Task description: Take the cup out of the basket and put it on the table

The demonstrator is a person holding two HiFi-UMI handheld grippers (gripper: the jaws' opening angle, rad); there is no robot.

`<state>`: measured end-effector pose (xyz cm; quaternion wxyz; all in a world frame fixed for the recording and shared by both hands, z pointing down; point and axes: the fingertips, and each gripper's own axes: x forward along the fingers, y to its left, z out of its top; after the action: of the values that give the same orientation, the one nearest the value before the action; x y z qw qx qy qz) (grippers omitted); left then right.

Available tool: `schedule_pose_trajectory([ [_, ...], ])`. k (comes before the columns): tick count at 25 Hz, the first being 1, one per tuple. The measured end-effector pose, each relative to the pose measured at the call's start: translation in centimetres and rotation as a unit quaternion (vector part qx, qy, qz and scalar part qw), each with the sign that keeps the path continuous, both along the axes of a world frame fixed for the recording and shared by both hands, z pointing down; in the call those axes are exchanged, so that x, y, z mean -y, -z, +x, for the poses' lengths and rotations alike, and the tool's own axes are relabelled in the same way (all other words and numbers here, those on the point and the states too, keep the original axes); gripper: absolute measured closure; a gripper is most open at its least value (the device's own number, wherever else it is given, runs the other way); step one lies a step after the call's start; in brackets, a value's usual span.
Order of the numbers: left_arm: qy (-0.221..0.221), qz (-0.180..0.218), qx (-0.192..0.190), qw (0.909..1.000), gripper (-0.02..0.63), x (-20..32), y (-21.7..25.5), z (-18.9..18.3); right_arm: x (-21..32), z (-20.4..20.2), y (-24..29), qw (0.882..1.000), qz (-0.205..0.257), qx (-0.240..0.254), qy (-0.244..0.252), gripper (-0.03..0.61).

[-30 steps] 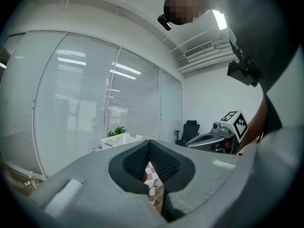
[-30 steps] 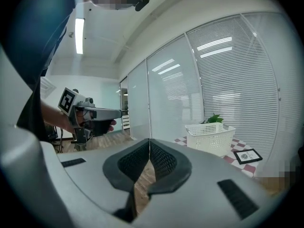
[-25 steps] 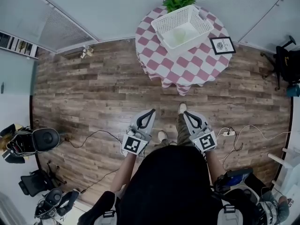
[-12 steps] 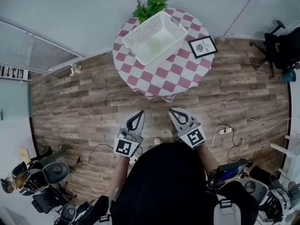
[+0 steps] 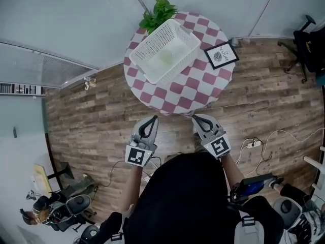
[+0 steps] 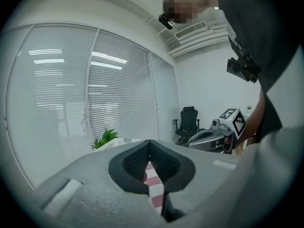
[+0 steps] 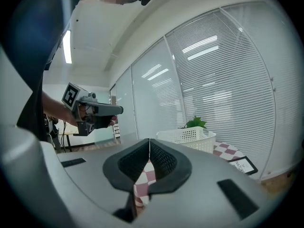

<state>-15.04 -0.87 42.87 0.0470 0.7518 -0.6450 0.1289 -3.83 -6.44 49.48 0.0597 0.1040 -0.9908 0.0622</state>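
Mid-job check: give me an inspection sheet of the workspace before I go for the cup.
Surface: round table with checked cloth, ahead of both grippers.
Job's things: pale cup inside white basket on the table; not yet out.
Clutter: potted plant behind the basket; framed sign beside it.
Grippers: left gripper and right gripper both shut, empty, short of the basket.
Cables: white cable and power strip on the floor at right.
Surroundings: wood floor, office chair far right, blinds.

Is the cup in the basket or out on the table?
In: the pale cup sits inside the white basket on the checked table.
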Motion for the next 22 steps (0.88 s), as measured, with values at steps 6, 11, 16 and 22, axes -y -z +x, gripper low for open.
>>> schedule_pose_trajectory([
  [6,-0.011,-0.020,0.053,0.9983,0.615,3.3,0.2,-2.7,2.8,2.1,-1.0,0.999,-0.019,0.005,-0.034,0.569],
  [11,-0.021,-0.037,0.086,0.9954,0.615,6.0,-0.2,-4.2,4.6,4.5,-2.4,0.997,-0.035,-0.009,-0.068,0.568],
  [16,-0.057,-0.048,0.116,0.9904,0.614,8.6,-0.5,-5.1,5.6,6.7,-3.3,0.995,-0.032,-0.016,-0.096,0.568],
  [22,-0.119,-0.085,0.156,0.9769,0.604,12.1,-2.2,-6.6,6.3,10.0,-4.4,0.985,-0.040,-0.042,-0.162,0.568],
])
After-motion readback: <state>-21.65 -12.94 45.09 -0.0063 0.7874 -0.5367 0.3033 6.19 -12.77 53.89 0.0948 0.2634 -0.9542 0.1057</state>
